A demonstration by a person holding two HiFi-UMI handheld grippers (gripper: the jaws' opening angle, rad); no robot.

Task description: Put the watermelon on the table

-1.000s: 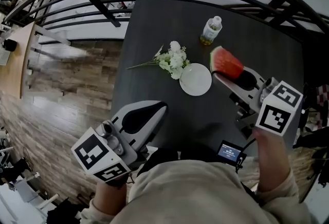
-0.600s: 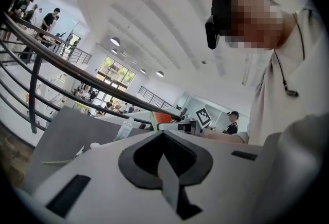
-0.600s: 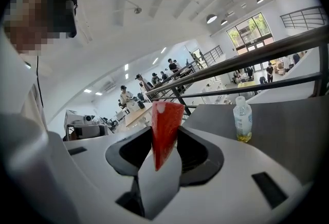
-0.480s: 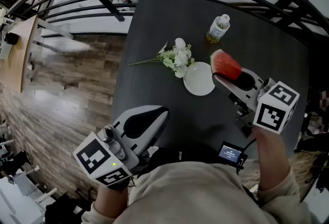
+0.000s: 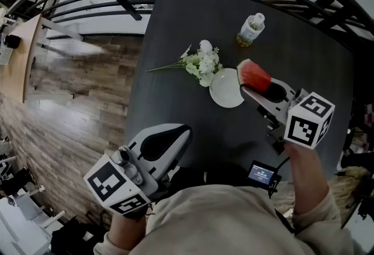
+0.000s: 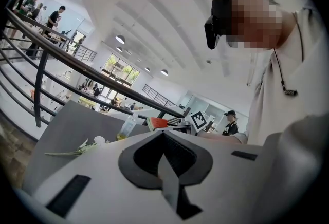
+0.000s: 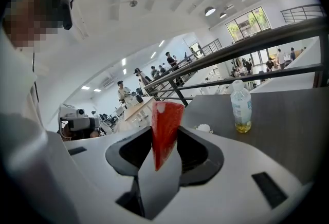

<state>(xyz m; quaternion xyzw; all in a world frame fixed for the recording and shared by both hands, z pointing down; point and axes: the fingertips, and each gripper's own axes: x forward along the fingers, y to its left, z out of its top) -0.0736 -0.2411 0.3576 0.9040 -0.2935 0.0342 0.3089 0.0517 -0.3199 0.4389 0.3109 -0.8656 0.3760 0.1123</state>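
A dark table [image 5: 193,26] fills the scene. The right gripper [image 5: 252,88] has sunk a little toward it, jaws clamped on the watermelon slice [image 5: 255,74] at the rim of a white plate [image 5: 221,95]. Set-down looks close, though contact is unclear. The left gripper [image 5: 186,129] waits closed and empty.

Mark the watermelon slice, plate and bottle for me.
watermelon slice [image 5: 255,76], head view, on the red flesh.
plate [image 5: 224,90], head view, on the bare white centre.
bottle [image 5: 249,31], head view, on the middle of the body.
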